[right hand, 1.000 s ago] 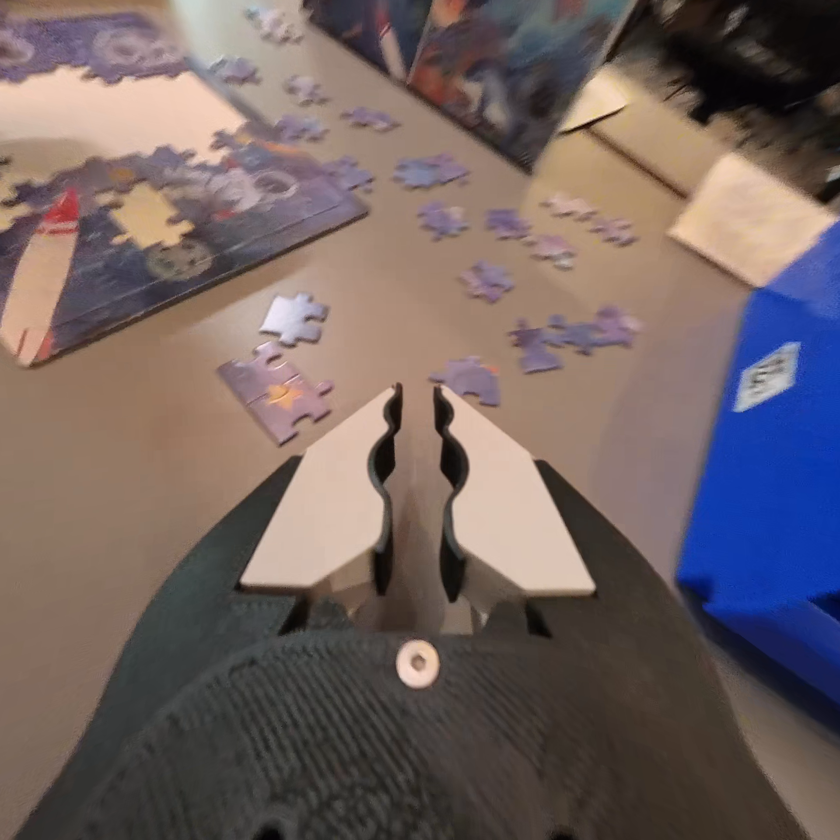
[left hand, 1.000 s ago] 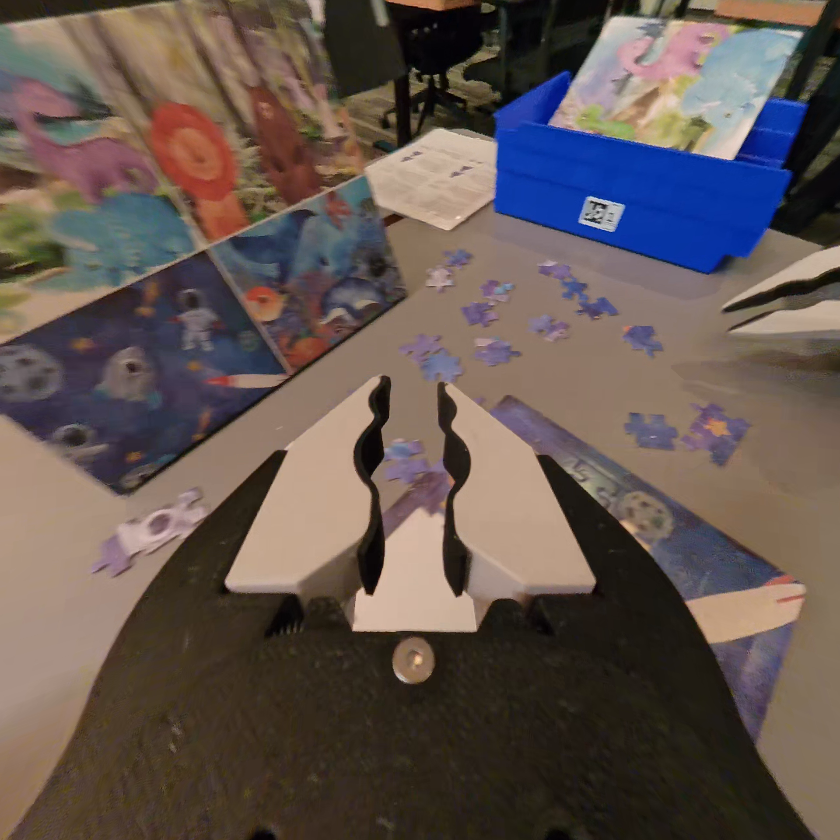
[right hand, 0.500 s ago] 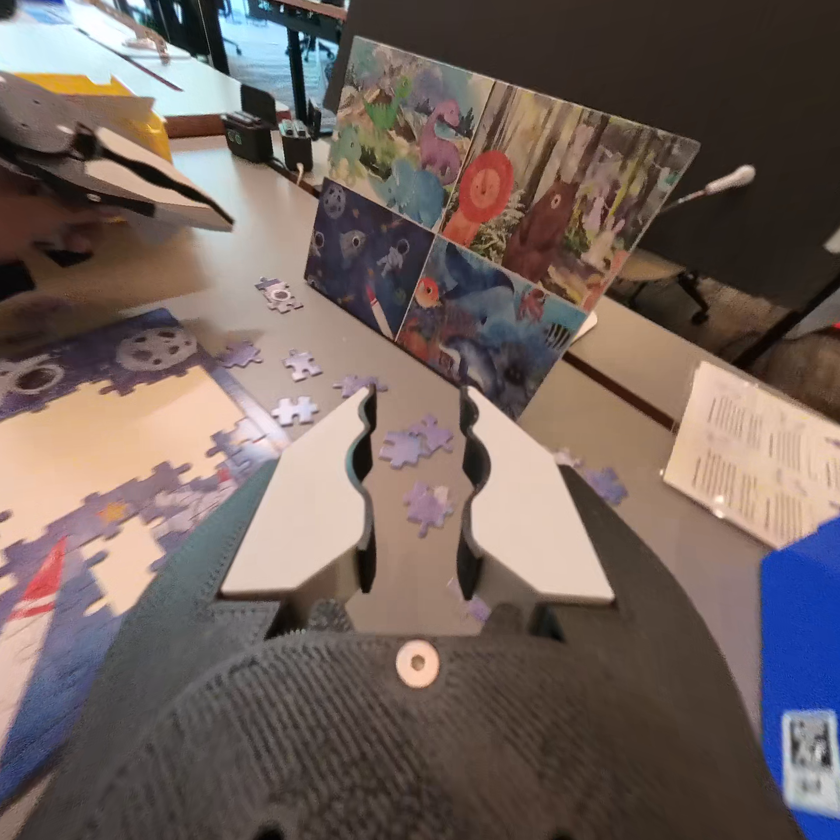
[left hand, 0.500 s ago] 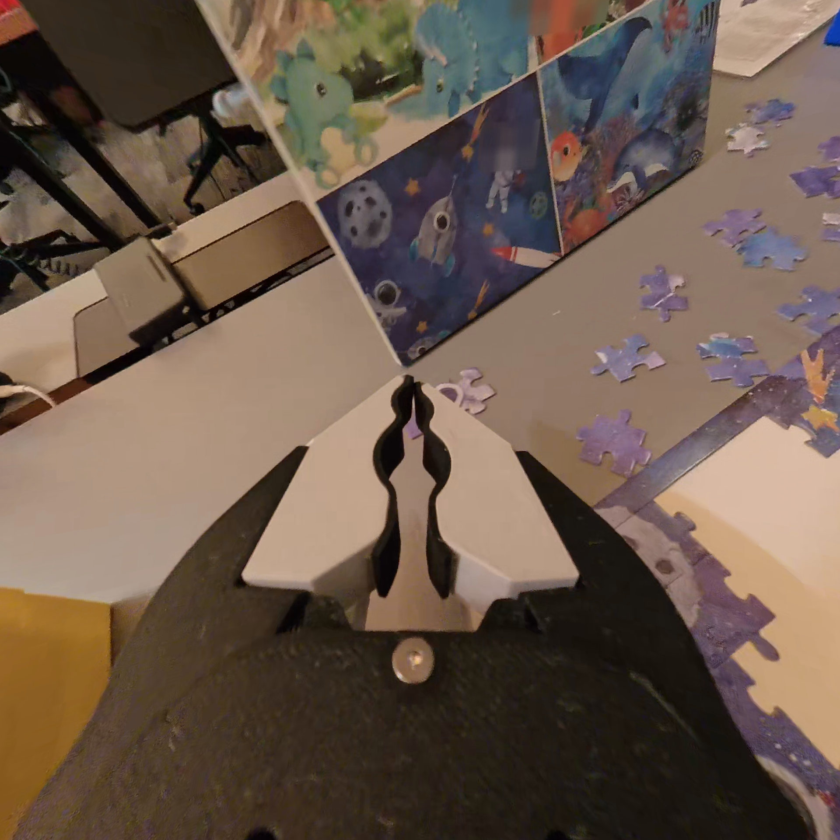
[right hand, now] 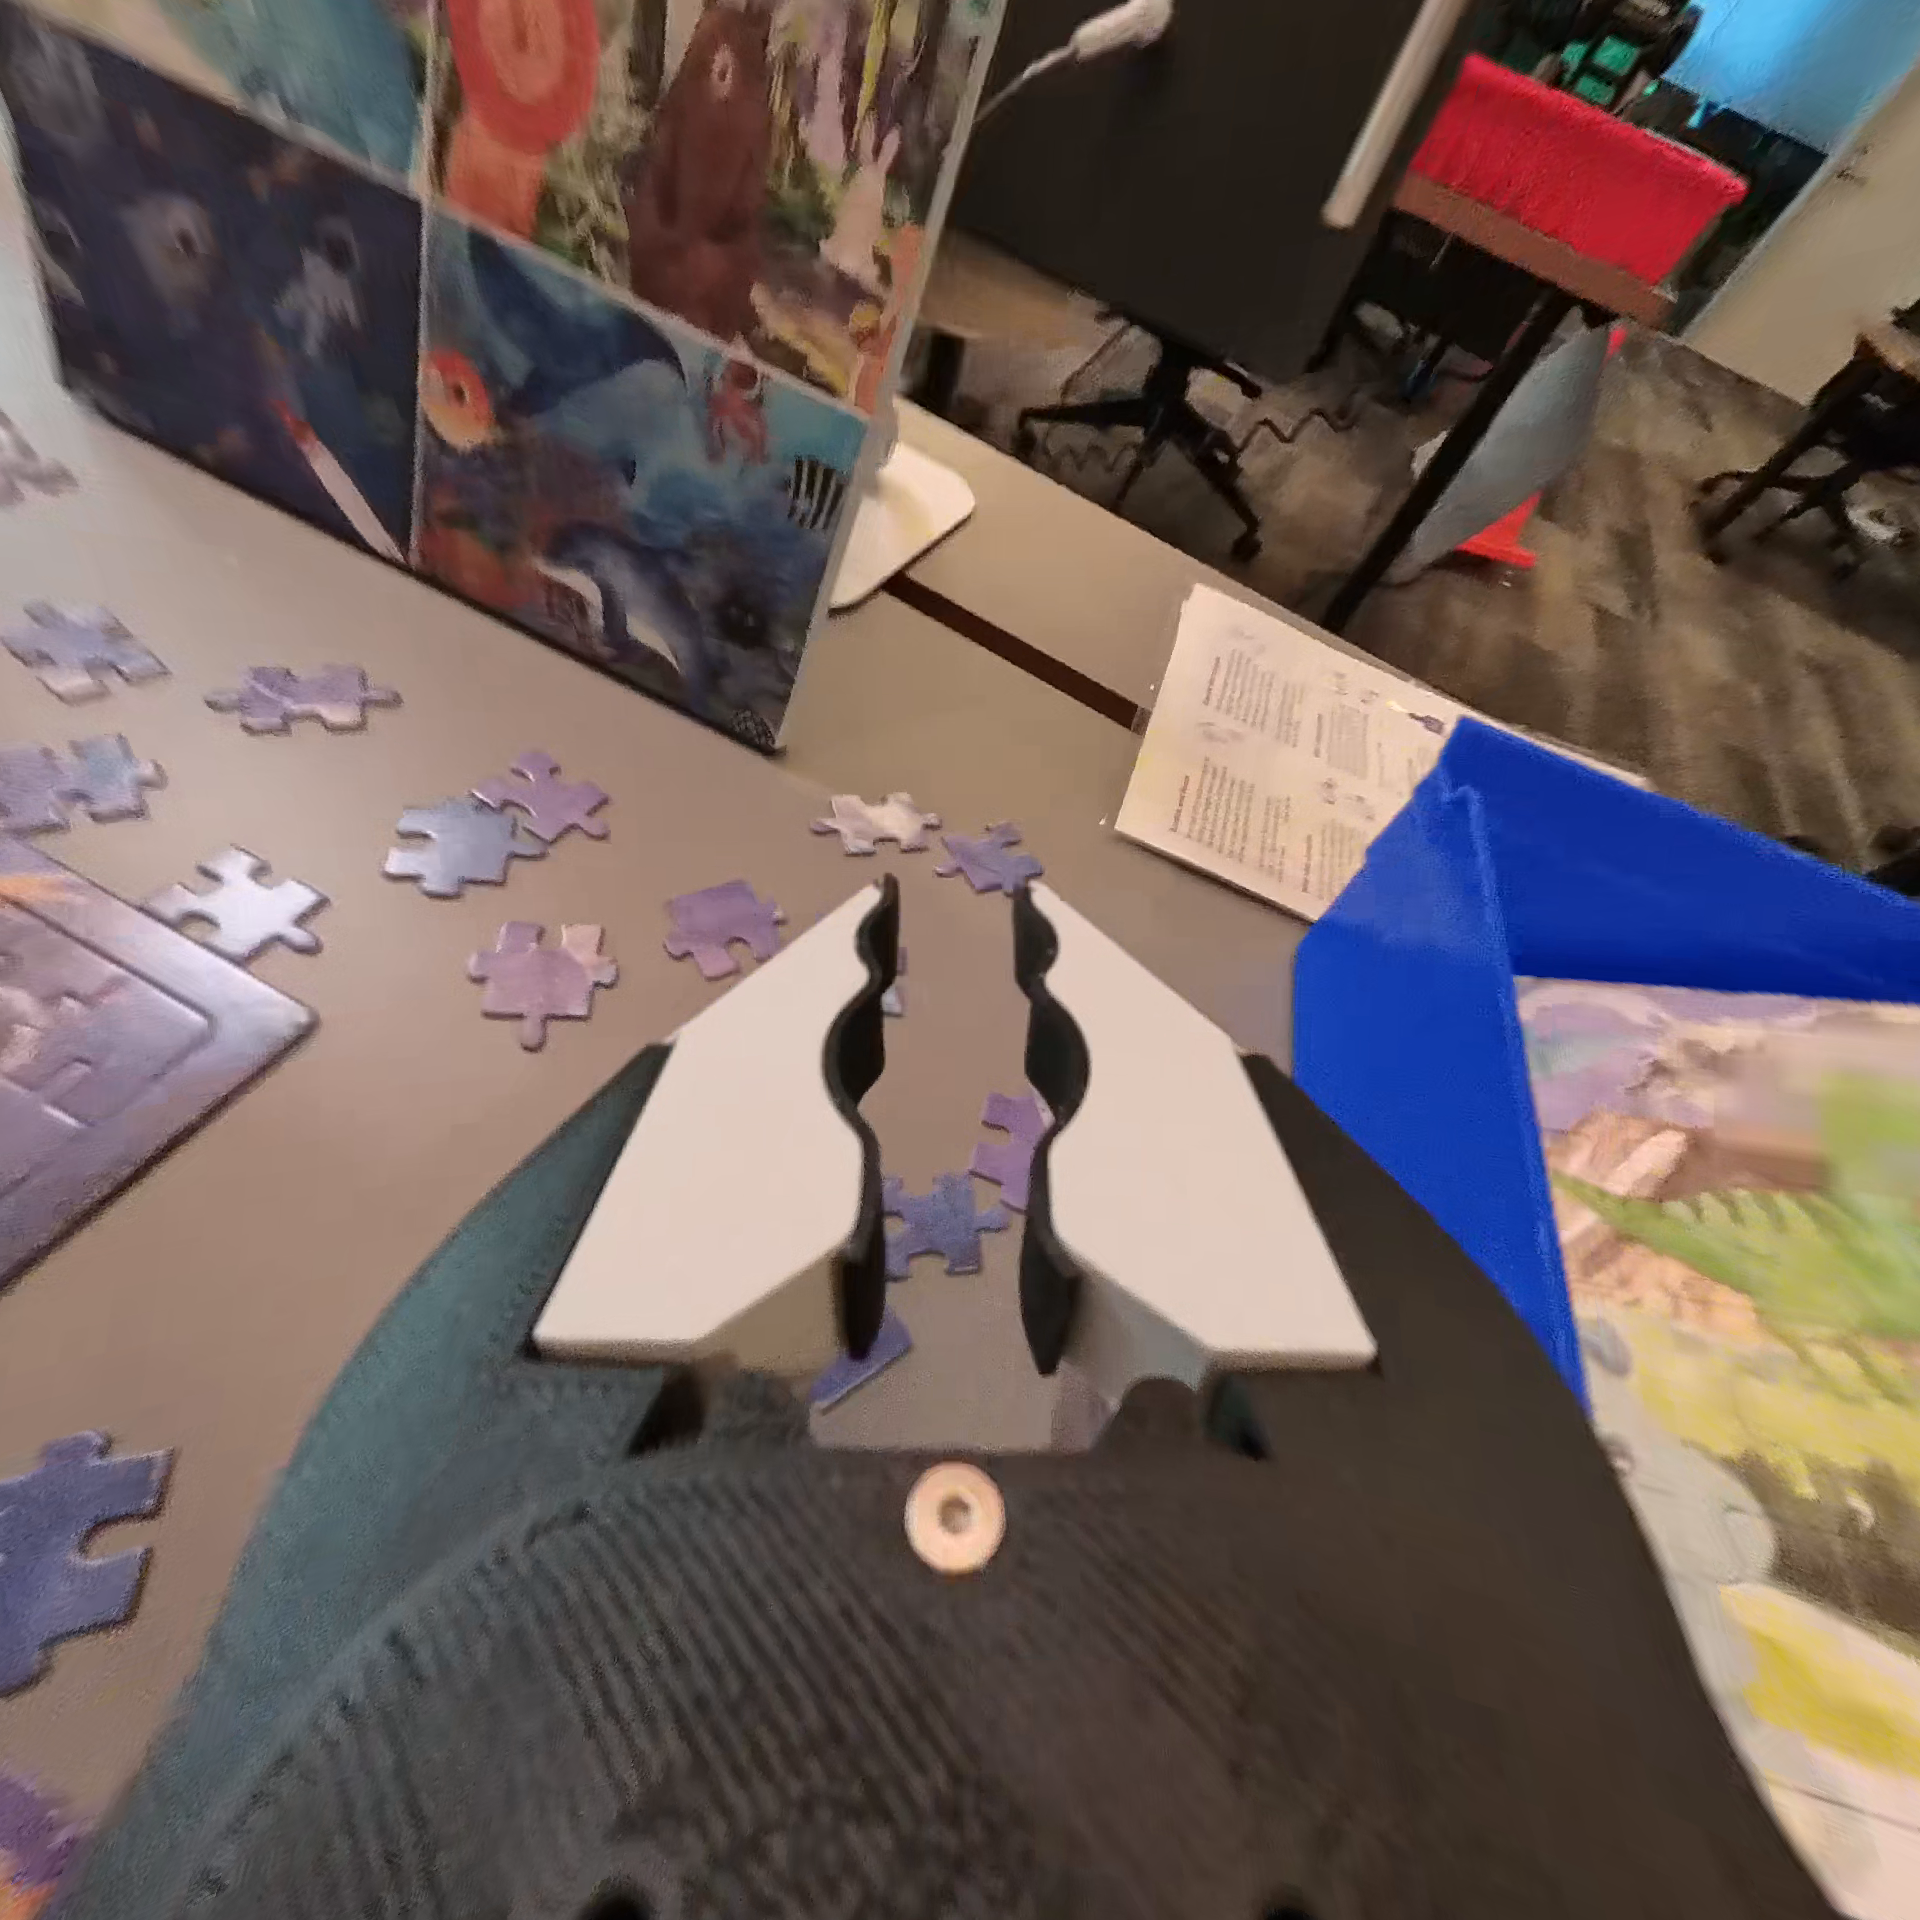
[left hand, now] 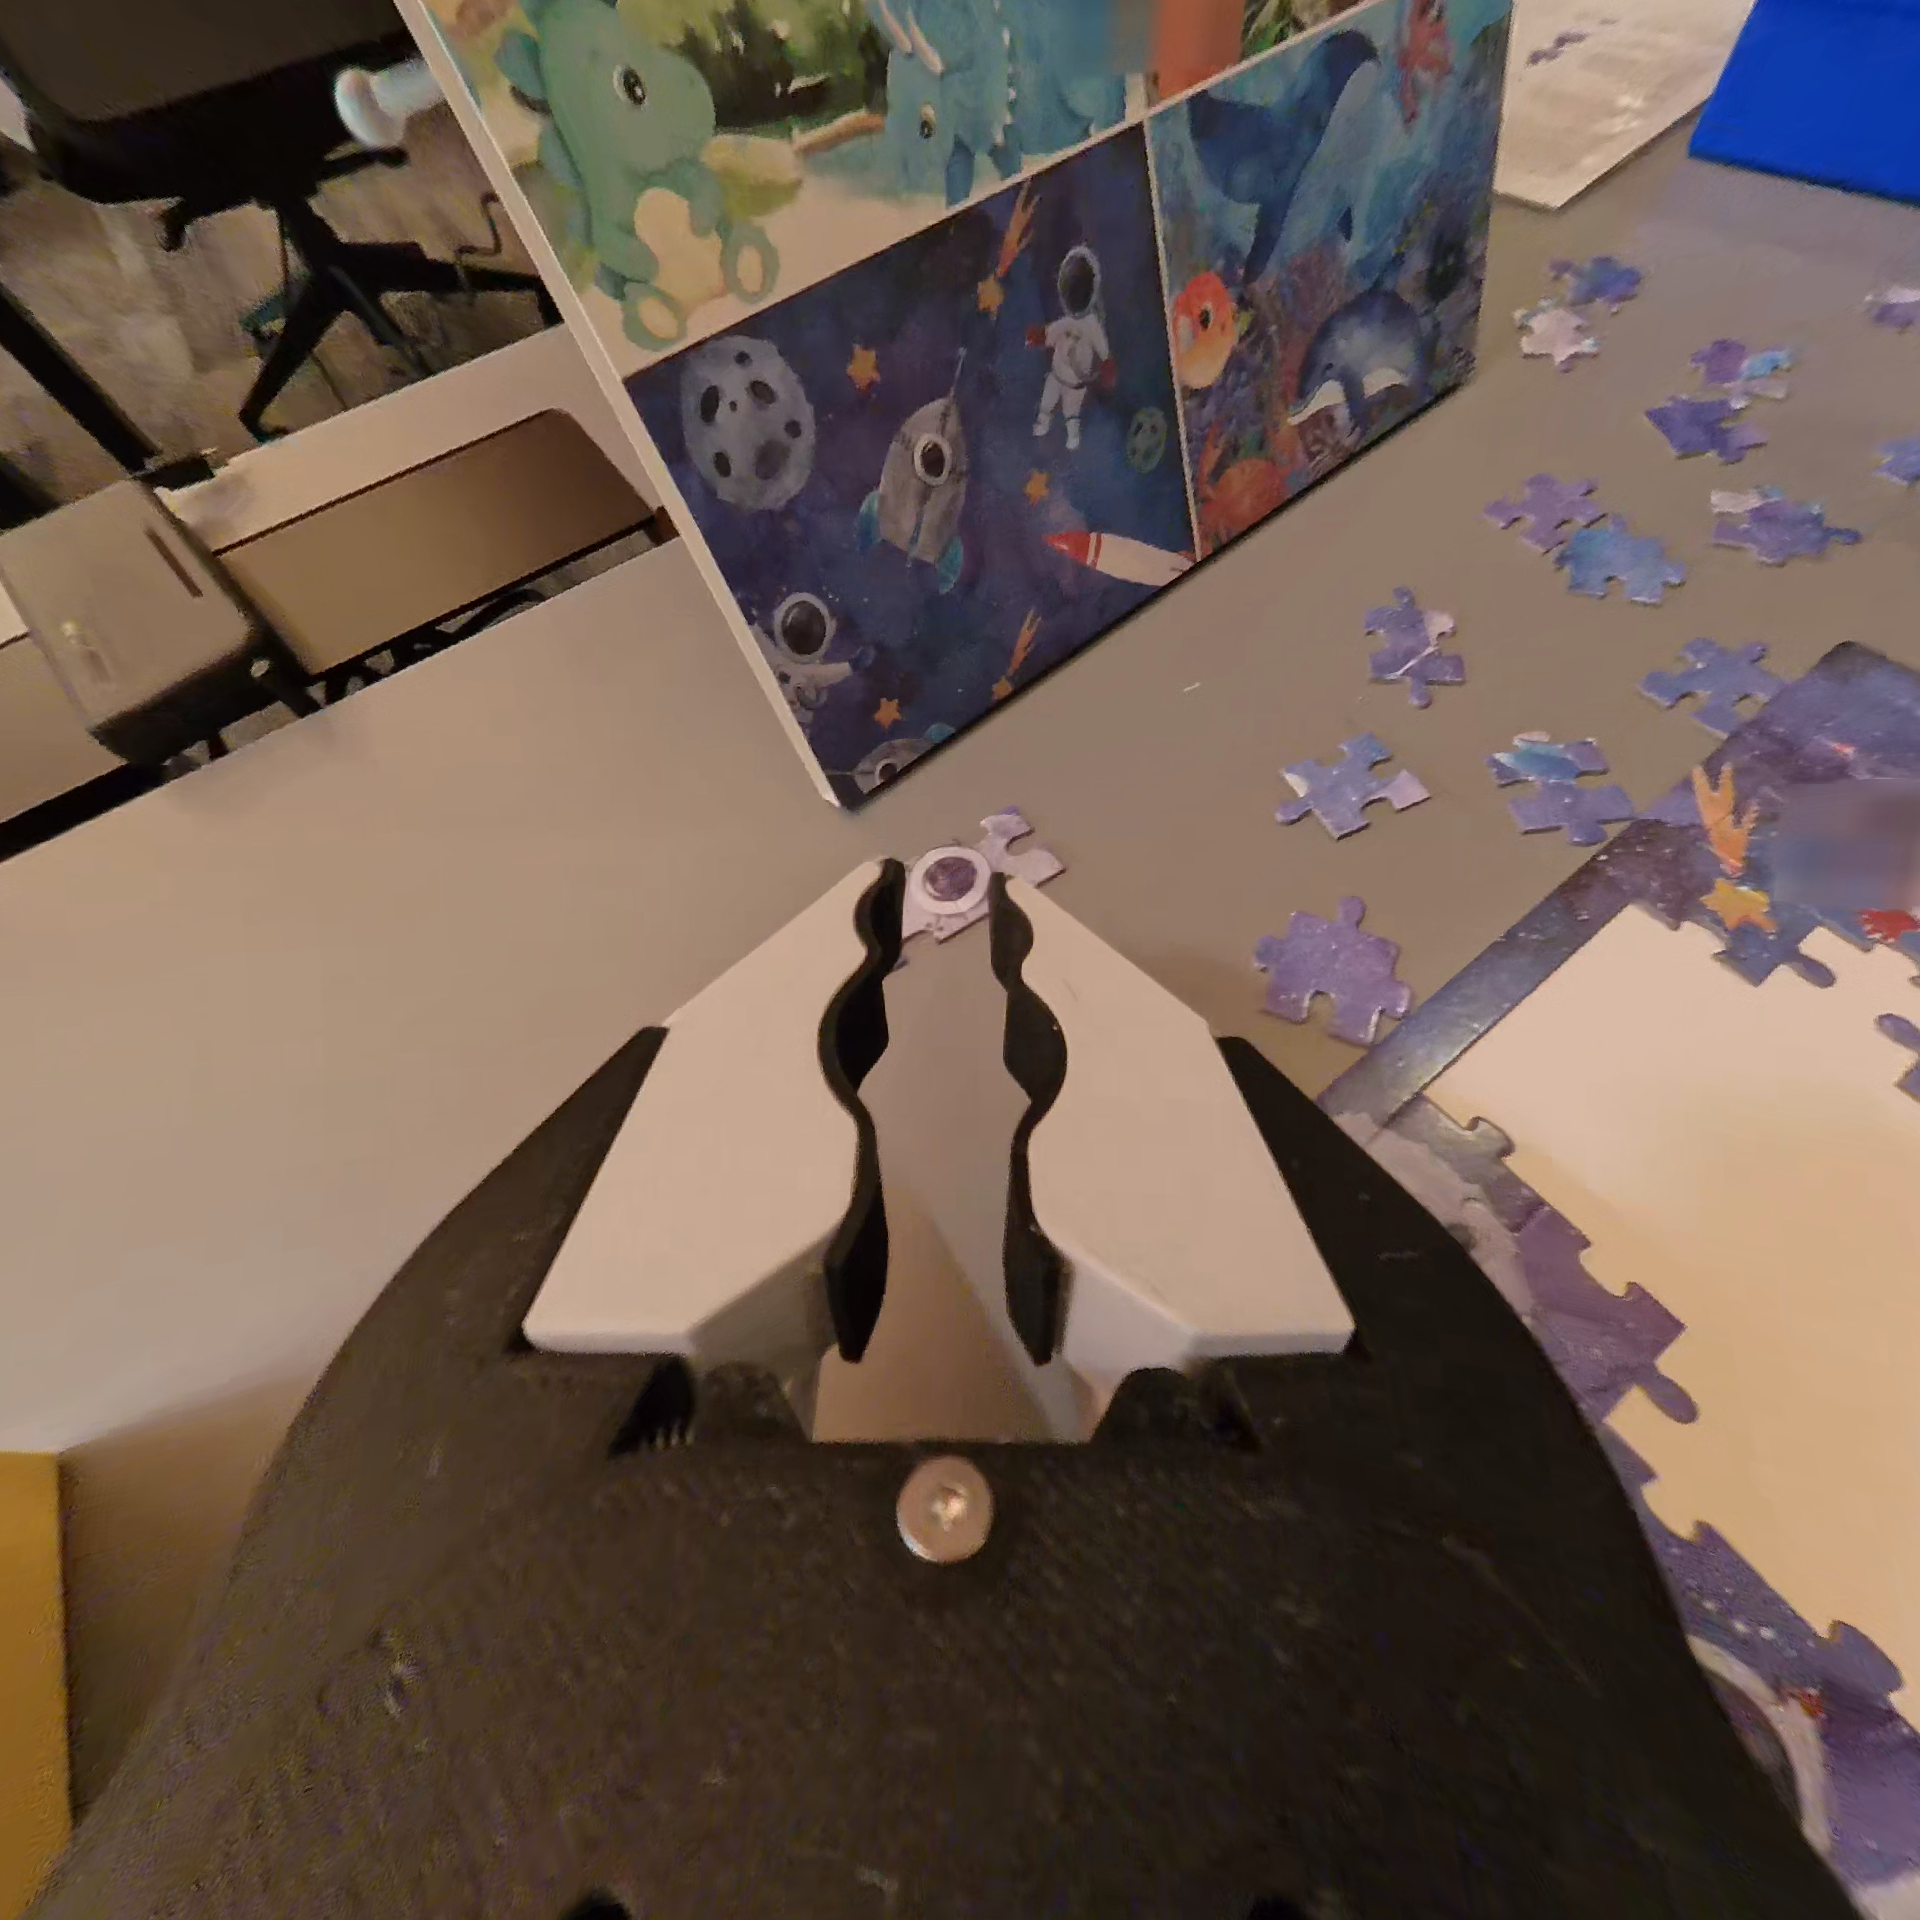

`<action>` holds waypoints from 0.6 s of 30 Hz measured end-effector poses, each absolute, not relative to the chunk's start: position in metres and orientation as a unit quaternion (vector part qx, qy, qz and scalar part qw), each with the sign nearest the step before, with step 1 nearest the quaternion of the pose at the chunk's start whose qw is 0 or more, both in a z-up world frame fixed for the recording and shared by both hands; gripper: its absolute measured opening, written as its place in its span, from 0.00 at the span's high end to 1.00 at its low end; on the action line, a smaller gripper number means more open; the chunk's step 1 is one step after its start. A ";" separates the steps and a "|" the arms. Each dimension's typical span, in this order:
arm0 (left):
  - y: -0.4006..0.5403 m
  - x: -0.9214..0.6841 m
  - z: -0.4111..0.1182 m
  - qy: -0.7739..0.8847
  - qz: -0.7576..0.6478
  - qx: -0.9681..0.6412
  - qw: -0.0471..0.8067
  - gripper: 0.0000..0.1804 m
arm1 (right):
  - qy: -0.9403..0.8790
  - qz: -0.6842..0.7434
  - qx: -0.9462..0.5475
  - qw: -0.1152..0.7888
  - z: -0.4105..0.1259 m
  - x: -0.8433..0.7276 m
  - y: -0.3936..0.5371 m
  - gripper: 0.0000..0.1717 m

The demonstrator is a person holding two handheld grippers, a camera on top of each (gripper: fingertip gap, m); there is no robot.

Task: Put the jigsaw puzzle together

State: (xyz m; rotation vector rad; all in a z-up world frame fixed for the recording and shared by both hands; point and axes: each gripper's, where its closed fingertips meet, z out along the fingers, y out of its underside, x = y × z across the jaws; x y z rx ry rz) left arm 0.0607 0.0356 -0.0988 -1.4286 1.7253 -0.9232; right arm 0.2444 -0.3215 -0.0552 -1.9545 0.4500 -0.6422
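While the left tongs (left hand: 943,883) stand narrowly parted around a pale ringed puzzle piece (left hand: 951,891) lying on the desk (left hand: 416,987) at their tips, the right tongs (right hand: 954,896) hang narrowly parted and bare over scattered purple pieces (right hand: 940,1221), beside a blue bin (right hand: 1413,1039).

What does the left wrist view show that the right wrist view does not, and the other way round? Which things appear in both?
Only the left wrist view shows the left gripper, jaws apart over a white-ringed puzzle piece lying on the table, and the cream unfilled middle of the puzzle board.

Only the right wrist view shows the right gripper, open above scattered purple pieces, the inside of the blue bin, and the whole printed sheet.

Both show the grey table, the standing picture panel and loose pieces.
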 end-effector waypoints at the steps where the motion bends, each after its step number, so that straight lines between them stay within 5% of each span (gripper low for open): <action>1: 0.038 0.061 -0.101 0.666 -0.353 -0.555 0.352 0.92 | 0.196 -0.244 -0.798 0.515 -0.053 0.243 -0.324 0.88; 7: 0.044 0.060 -0.102 0.651 -0.370 -0.567 0.343 0.92 | 0.228 -0.164 -0.778 0.562 -0.061 0.241 -0.327 0.88; 18: 0.045 0.059 -0.102 0.652 -0.370 -0.566 0.344 0.92 | 0.205 -0.229 -0.806 0.506 -0.084 0.249 -0.328 0.90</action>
